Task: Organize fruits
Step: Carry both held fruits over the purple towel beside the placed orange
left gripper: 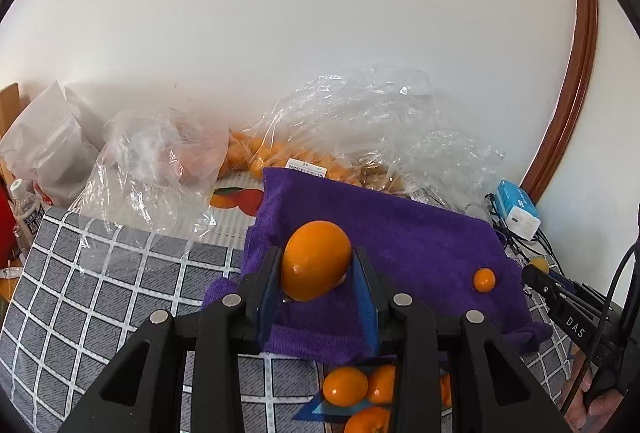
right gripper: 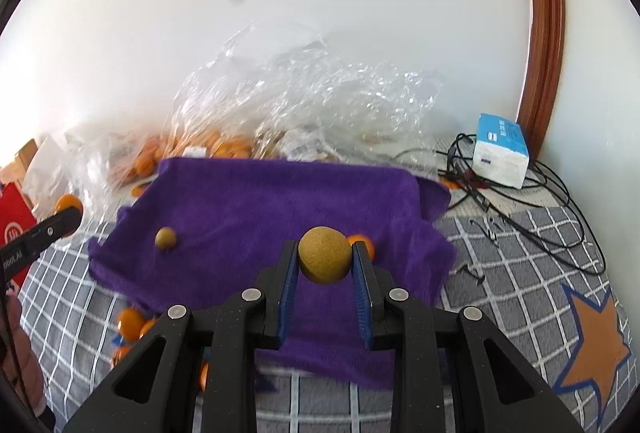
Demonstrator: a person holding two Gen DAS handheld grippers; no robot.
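A checked grey cloth [left gripper: 100, 297] covers the surface, a purple towel [left gripper: 400, 233] spread across it. The left gripper [left gripper: 316, 273] clenches an orange [left gripper: 316, 265] above the towel; the right gripper [right gripper: 325, 261] clenches a brown round fruit [right gripper: 325, 256]. A small orange [left gripper: 484, 279] lies on the towel.

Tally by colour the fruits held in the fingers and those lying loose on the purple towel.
Orange: 2, the held orange fruit in the left gripper and the loose orange fruit on the purple towel.
Brown: 2, the held brown fruit in the right gripper and the loose brown fruit.
Total: 4
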